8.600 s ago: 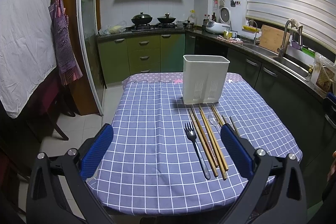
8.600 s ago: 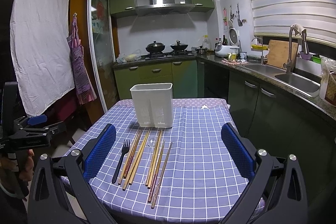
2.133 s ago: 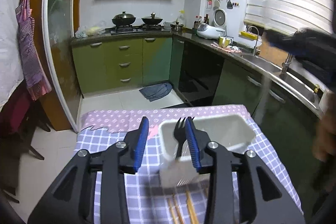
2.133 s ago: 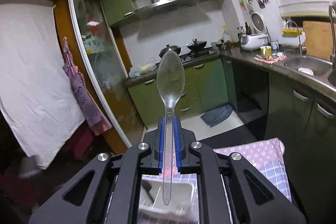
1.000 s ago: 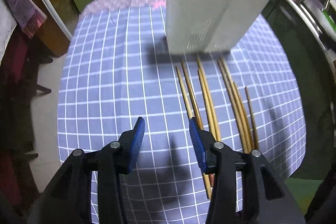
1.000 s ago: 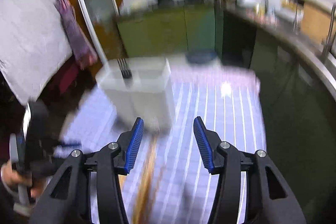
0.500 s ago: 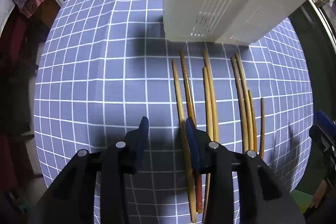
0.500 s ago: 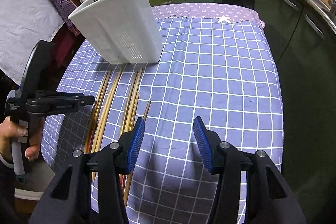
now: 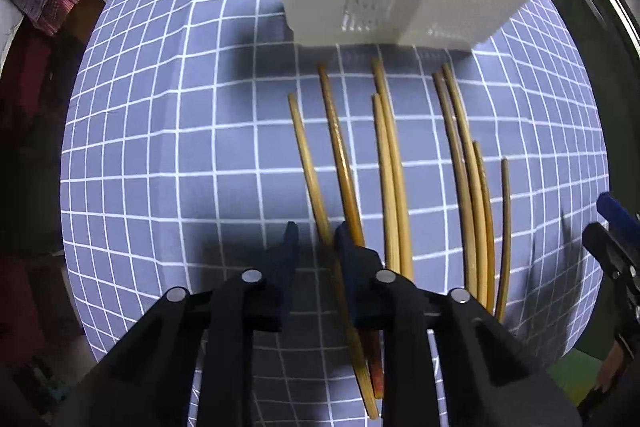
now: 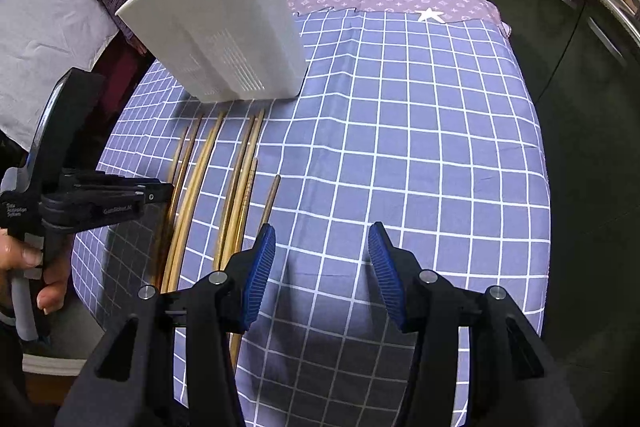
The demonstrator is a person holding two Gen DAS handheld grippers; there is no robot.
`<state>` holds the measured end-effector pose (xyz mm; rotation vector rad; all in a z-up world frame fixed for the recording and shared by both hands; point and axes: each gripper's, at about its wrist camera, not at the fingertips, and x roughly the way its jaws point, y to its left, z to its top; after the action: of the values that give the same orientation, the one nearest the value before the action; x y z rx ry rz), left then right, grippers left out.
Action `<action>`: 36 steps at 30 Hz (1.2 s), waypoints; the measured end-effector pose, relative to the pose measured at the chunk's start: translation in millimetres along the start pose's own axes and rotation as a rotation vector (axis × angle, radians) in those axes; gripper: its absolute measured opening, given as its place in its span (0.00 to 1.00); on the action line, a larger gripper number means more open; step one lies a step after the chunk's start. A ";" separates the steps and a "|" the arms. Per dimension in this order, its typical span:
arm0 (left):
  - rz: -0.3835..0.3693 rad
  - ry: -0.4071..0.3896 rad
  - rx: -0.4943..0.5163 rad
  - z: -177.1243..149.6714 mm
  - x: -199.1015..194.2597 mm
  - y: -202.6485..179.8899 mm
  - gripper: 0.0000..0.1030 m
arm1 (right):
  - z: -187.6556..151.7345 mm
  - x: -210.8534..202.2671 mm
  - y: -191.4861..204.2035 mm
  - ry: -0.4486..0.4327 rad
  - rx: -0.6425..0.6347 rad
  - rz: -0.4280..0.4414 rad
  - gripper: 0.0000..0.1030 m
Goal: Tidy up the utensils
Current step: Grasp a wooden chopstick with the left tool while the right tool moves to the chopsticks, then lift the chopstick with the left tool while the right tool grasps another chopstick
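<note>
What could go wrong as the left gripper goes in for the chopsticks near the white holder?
The left gripper straddles the leftmost chopstick, but the next chopstick lies right by its right finger, so it may pinch two or knock one askew. The chopsticks overhang the near table edge; a nudge could tip one off. The right gripper hangs open beside the rightmost chopstick, close to the same cluster, so the two could collide.
</note>
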<state>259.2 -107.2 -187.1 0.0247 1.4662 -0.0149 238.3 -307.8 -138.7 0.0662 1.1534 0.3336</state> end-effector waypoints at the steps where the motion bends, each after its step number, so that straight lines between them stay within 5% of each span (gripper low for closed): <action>1: -0.002 0.000 0.009 -0.7 0.3 -3.5 0.12 | 0.2 -0.2 0.7 0.001 -0.001 -0.003 0.48; 12: -0.037 0.010 0.024 12.1 -2.2 12.1 0.07 | 1.6 14.0 18.4 0.109 -0.016 0.009 0.48; 18: -0.045 -0.096 0.066 4.6 -28.6 27.5 0.06 | 3.3 34.5 29.3 0.229 0.005 0.037 0.14; 24: -0.080 -0.191 0.064 -10.1 -60.4 49.9 0.06 | 8.5 50.4 45.3 0.279 -0.005 0.009 0.14; 36: -0.109 -0.260 0.090 -30.6 -81.0 55.8 0.06 | 11.6 72.8 70.3 0.339 -0.020 -0.098 0.14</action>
<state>221.7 -51.1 -109.3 0.0157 1.2051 -0.1672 259.4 -218.5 -182.8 -0.0675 1.4836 0.2756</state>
